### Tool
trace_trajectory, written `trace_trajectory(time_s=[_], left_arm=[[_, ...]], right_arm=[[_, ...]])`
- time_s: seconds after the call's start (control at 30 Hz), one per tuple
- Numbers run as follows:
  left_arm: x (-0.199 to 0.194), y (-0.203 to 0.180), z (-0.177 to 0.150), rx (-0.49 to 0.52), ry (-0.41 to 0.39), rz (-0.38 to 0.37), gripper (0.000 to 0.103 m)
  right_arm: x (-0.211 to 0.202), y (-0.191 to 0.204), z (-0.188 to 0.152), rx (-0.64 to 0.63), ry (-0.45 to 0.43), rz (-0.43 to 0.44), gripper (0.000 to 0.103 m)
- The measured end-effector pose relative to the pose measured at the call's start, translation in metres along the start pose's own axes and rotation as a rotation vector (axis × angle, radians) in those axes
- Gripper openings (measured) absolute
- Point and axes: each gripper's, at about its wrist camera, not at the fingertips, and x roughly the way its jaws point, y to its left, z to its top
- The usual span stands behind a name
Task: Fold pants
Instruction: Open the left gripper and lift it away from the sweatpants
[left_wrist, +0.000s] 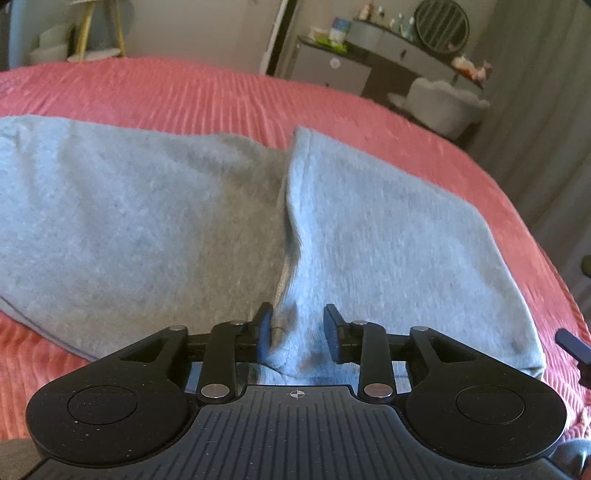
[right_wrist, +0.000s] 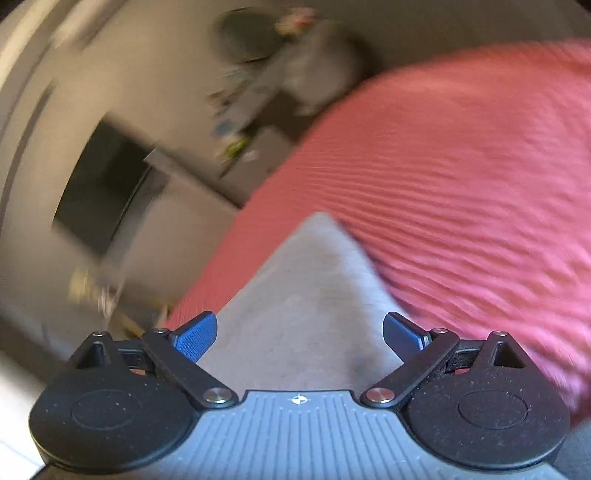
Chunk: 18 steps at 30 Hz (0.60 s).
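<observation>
Pants (left_wrist: 147, 206) lie folded on the bedspread (left_wrist: 184, 88); both grippers' jaws parted, the right view blurred.

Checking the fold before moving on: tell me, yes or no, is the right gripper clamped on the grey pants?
No: the right gripper stands wide open above the grey pants.

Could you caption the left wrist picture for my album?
Left gripper, jaws apart, over folded grey pants on a pink bedspread.
</observation>
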Motion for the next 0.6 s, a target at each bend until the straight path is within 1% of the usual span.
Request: trace_trajectory(time_s=[0.03, 0.1, 0.13, 0.17, 0.2, 0.23, 0.27, 0.3, 0.37, 0.43, 0.5, 0.53, 0.57, 0.6], left_arm=[[-0.005, 0.0, 0.0, -0.004, -0.025, -0.005, 0.04], [-0.017, 0.003, -0.001, -0.02, -0.096, -0.061, 0.047], [-0.023, 0.005, -0.001, -0.026, -0.13, -0.091, 0.056], [-0.028, 0.006, -0.001, -0.029, -0.167, -0.124, 0.065], [-0.034, 0.007, -0.002, -0.028, -0.209, -0.157, 0.069], [-0.037, 0.007, -0.001, -0.024, -0.234, -0.176, 0.075], [-0.038, 0.006, -0.001, -0.018, -0.255, -0.193, 0.077], [-0.036, 0.003, 0.0, -0.008, -0.268, -0.208, 0.077], [-0.029, -0.006, 0.006, 0.031, -0.264, -0.214, 0.077], [-0.021, -0.012, 0.009, 0.048, -0.258, -0.227, 0.077], [-0.007, -0.017, 0.011, 0.082, -0.192, -0.239, 0.078], [0.003, -0.018, 0.01, 0.096, -0.15, -0.222, 0.078], [0.014, -0.017, 0.009, 0.102, -0.102, -0.182, 0.077], [0.025, -0.013, 0.008, 0.087, -0.047, -0.134, 0.076]], right_arm=[[0.004, 0.008, -0.003, -0.044, 0.012, 0.009, 0.097], [0.021, 0.017, -0.007, -0.078, 0.079, 0.04, 0.097], [0.031, 0.018, -0.008, -0.075, 0.118, 0.047, 0.097], [0.042, 0.017, -0.008, -0.071, 0.157, 0.034, 0.097], [0.054, 0.015, -0.009, -0.067, 0.193, -0.014, 0.097], [0.065, 0.008, -0.009, -0.054, 0.231, -0.074, 0.096], [0.07, -0.001, -0.009, -0.029, 0.244, -0.064, 0.096], [0.069, -0.008, -0.009, 0.007, 0.227, -0.039, 0.097], [0.063, -0.016, -0.009, 0.069, 0.199, -0.002, 0.097], [0.06, -0.022, -0.011, 0.109, 0.185, 0.02, 0.097], [0.057, -0.021, -0.016, 0.104, 0.16, 0.027, 0.097], [0.057, -0.02, -0.019, 0.088, 0.149, 0.022, 0.097], [0.058, -0.018, -0.021, 0.068, 0.145, 0.013, 0.097], [0.059, -0.014, -0.021, 0.05, 0.146, 0.003, 0.097]])
